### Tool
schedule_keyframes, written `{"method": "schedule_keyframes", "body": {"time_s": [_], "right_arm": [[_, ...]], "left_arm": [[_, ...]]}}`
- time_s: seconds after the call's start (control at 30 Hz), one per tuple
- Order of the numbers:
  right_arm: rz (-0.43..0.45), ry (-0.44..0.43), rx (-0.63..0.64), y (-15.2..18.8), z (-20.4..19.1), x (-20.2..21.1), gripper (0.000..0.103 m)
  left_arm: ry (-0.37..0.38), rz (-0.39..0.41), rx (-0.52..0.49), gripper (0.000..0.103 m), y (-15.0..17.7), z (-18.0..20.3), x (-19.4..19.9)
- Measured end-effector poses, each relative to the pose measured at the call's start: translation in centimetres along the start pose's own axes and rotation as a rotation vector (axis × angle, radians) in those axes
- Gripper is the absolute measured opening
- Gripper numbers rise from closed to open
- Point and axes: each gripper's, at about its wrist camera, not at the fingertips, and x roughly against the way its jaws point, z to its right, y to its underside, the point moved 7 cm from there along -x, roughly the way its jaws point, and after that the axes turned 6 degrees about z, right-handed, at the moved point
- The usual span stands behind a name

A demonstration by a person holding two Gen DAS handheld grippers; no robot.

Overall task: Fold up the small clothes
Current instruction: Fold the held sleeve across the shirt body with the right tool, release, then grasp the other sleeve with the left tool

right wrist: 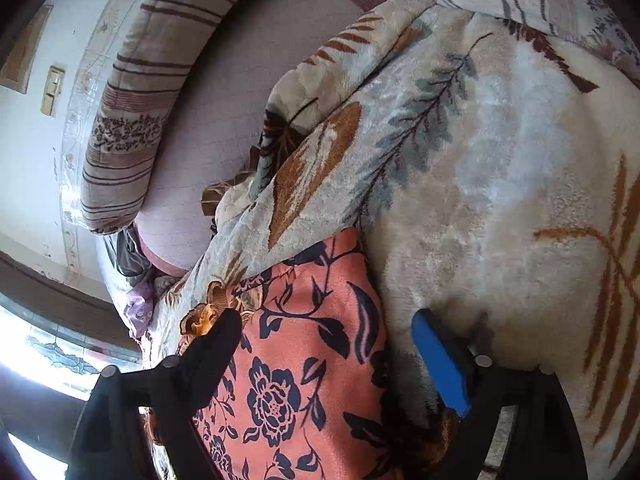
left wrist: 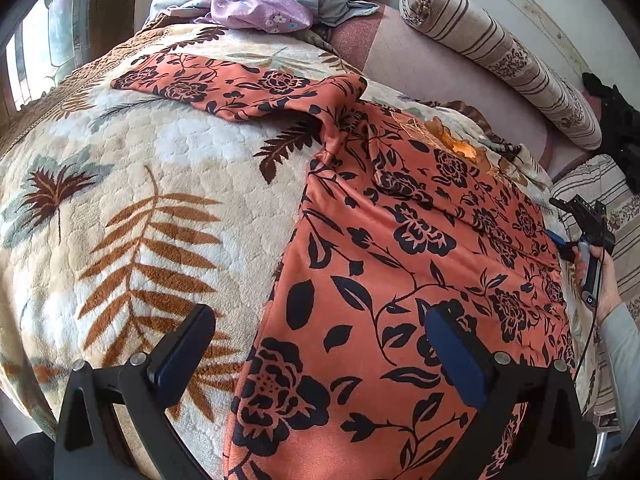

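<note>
An orange garment with black flowers [left wrist: 400,248] lies spread on a cream leaf-print blanket [left wrist: 152,184]. One sleeve [left wrist: 224,88] stretches to the far left; the other side is folded over the body. My left gripper [left wrist: 320,344] is open just above the garment's near left edge, one finger over the blanket, one over the cloth. My right gripper [right wrist: 328,344] is open over the garment's far-side edge [right wrist: 304,320], with nothing held. It also shows in the left wrist view [left wrist: 576,236], held by a hand.
A striped bolster pillow [left wrist: 500,52] lies at the back right on a pink sheet [left wrist: 420,64]. Pale blue and lilac clothes [left wrist: 272,4] are heaped at the back. A window [left wrist: 28,48] is at the left.
</note>
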Motion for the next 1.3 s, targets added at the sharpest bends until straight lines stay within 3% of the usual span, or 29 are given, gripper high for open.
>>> {"method": "schedule_keyframes", "body": {"time_s": [0.07, 0.13, 0.17, 0.23, 0.33, 0.37, 0.43, 0.5, 0.6, 0.7, 0.73, 0.77, 0.8, 0.83, 0.87, 0.93, 0.97, 1.0, 1.03, 1.1, 1.17, 1.23, 1.3], "right_arm": [[-0.04, 0.034, 0.032, 0.3, -0.3, -1.4, 0.07], [-0.065, 0.114, 0.078, 0.2, -0.1, -2.6, 0.043], [-0.057, 0.163, 0.092, -0.1, 0.2, -2.6, 0.02], [-0.027, 0.257, 0.162, -1.0, 0.0, -2.1, 0.014], [0.022, 0.446, 0.442, -1.0, -1.6, -1.3, 0.013], [0.025, 0.473, 0.456, -0.9, -1.4, -1.0, 0.016], [0.002, 0.431, 0.339, -0.5, 0.0, 0.0, 0.025], [0.019, 0.339, 0.233, 0.5, 0.3, 2.0, 0.073], [-0.033, 0.048, 0.146, 4.2, -2.7, 4.1, 0.075], [-0.121, -0.163, 0.089, 7.3, -4.4, 4.6, 0.073], [-0.165, -0.148, 0.065, 7.8, -3.2, 3.6, 0.072], [-0.17, -0.045, 0.035, 7.8, -0.8, 2.7, 0.051], [-0.142, -0.015, -0.054, 7.4, 1.3, 2.7, 0.027], [-0.112, -0.004, -0.126, 7.3, 2.3, 3.3, 0.028], [-0.086, -0.009, -0.119, 7.4, 1.7, 4.1, 0.031], [-0.084, -0.027, -0.024, 8.1, -0.8, 5.0, 0.04], [-0.094, -0.072, -0.012, 8.4, -2.0, 5.0, 0.067], [-0.091, -0.104, 0.002, 8.3, -2.9, 4.8, 0.077], [-0.067, -0.081, 0.027, 8.2, -2.9, 4.5, 0.084], [-0.063, 0.073, -0.008, 8.4, -0.3, 3.2, 0.076], [0.026, 0.091, -0.029, 8.4, -1.2, 4.6, 0.078], [0.142, 0.101, 0.136, 9.3, -5.0, 7.3, 0.078], [0.192, 0.027, 0.288, 12.0, -9.2, 8.6, 0.08]], "left_arm": [[-0.002, -0.004, -0.005, 0.103, 0.0, 0.2, -0.2], [-0.007, -0.008, -0.005, 0.103, 0.0, 0.2, -0.4], [-0.01, -0.009, -0.003, 0.103, 0.0, 0.2, -0.4], [-0.011, -0.01, -0.004, 0.103, 0.1, 0.1, -0.4], [-0.013, -0.015, -0.009, 0.103, 0.4, 0.0, -0.4], [-0.009, -0.016, -0.003, 0.103, 0.5, 0.0, -0.3], [0.006, -0.005, 0.005, 0.103, 0.5, 0.1, 0.3], [0.02, 0.011, 0.001, 0.103, 0.4, 0.4, 1.0], [0.03, 0.017, -0.007, 0.103, 0.4, 0.5, 1.5], [0.042, 0.019, 0.008, 0.103, 0.4, 0.4, 2.0], [0.046, 0.023, 0.013, 0.103, 0.5, 0.4, 2.2], [0.048, 0.028, 0.017, 0.103, 0.5, 0.3, 2.5], [0.046, 0.033, 0.016, 0.103, 0.5, 0.2, 2.9], [0.044, 0.043, 0.015, 0.103, 0.5, 0.0, 3.4], [0.044, 0.054, 0.017, 0.103, 0.5, -0.3, 3.9], [0.041, 0.052, 0.024, 0.103, 0.7, -1.0, 4.1], [0.036, 0.042, 0.028, 0.103, 0.8, -1.3, 4.0], [0.034, 0.036, 0.038, 0.103, 0.8, -1.6, 3.9], [0.037, 0.035, 0.056, 0.103, 0.7, -1.8, 4.0], [0.052, 0.048, 0.103, 0.103, 0.0, -2.5, 4.5], [0.051, 0.079, 0.142, 0.103, -1.2, -3.4, 5.1], [0.056, 0.103, 0.175, 0.103, -2.6, -4.5, 5.1], [0.078, 0.103, 0.235, 0.103, -4.3, -5.7, 4.4]]}}
